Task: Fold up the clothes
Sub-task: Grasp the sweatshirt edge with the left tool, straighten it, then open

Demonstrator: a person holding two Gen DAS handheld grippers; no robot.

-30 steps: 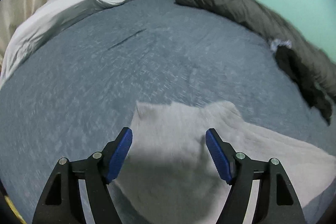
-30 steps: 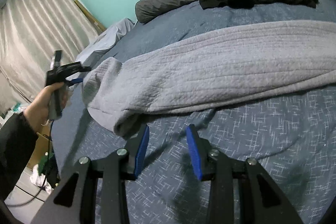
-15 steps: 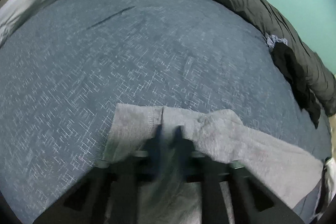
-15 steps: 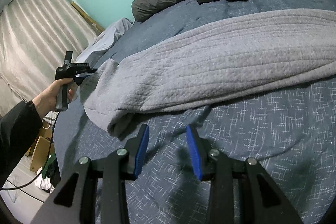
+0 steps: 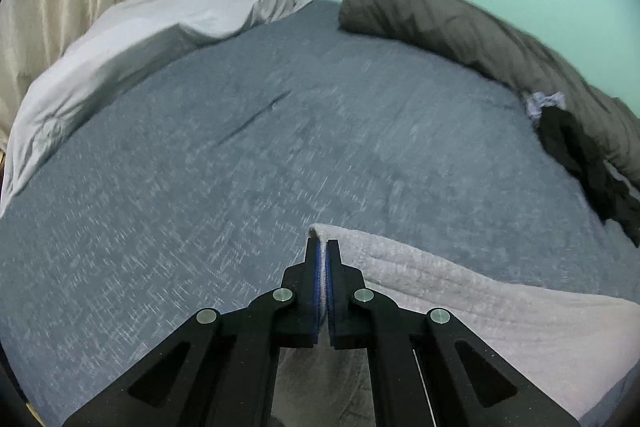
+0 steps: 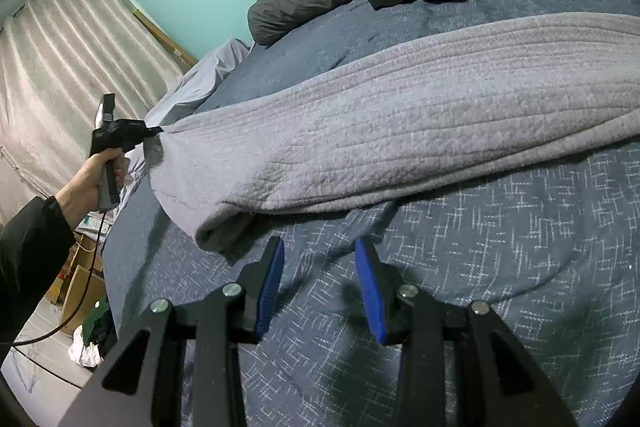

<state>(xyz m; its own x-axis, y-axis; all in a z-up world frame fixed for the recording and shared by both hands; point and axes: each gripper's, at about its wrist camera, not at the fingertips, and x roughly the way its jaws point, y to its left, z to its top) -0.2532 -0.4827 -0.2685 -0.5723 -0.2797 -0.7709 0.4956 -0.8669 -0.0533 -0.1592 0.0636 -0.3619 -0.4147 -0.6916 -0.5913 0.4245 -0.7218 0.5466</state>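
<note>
A grey ribbed garment lies stretched across the blue bed cover. My left gripper is shut on one corner of this grey garment, with a strip of cloth pinched between its blue pads. In the right wrist view the same left gripper shows at the left, held by a hand, lifting that corner off the bed. My right gripper hovers open just above the bed cover. Nothing is between its fingers, and the garment's rolled near end lies just ahead and left.
A dark grey duvet lies rolled along the turquoise wall, with black clothing heaped against it. A pale sheet bunches at the bed's far left by the curtain. Cardboard boxes and clutter sit on the floor.
My left gripper went from wide open over the garment's corner to shut on it, then lifted the corner. The right gripper has stayed still and open.
</note>
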